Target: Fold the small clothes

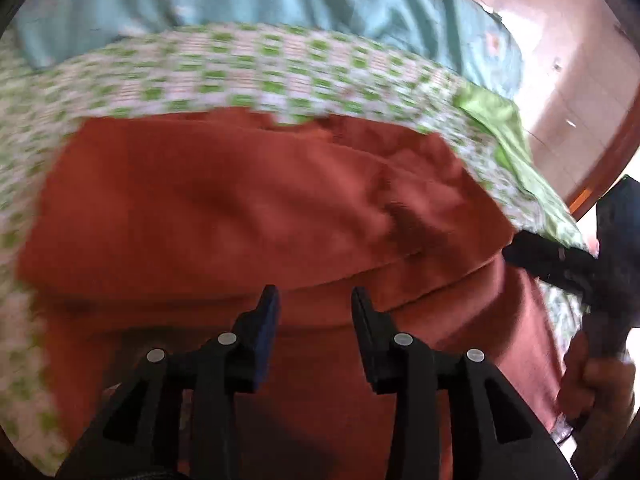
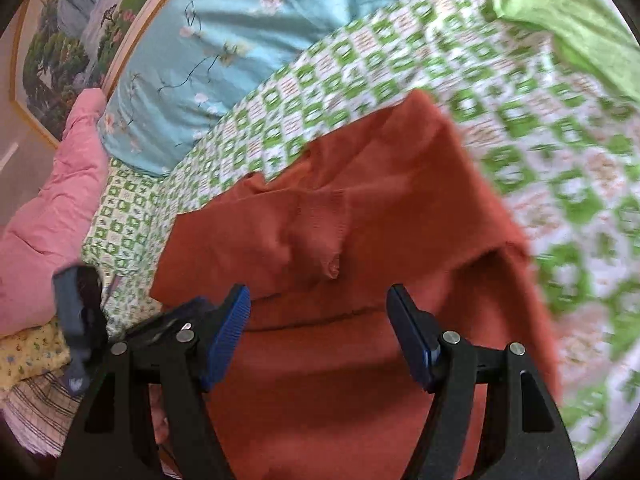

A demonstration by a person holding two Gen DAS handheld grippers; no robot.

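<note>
The rust-red knit garment (image 1: pixel 248 208) lay partly folded on the green-checked bedsheet (image 1: pixel 256 68), both grippers empty above it: left gripper (image 1: pixel 315 300) partly parted, right gripper (image 2: pixel 318 300) spread wide. Best to pinch one edge squarely and keep layers aligned. Only the right view showed the pink quilt (image 2: pixel 52 200) and framed landscape picture (image 2: pixel 76 28).

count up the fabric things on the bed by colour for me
Rust-red: 1, the garment
Pink: 1, the quilt
Light blue floral: 1, the blanket
Plain green: 1, the cloth
Green-and-white check: 1, the sheet
Total: 5
</note>
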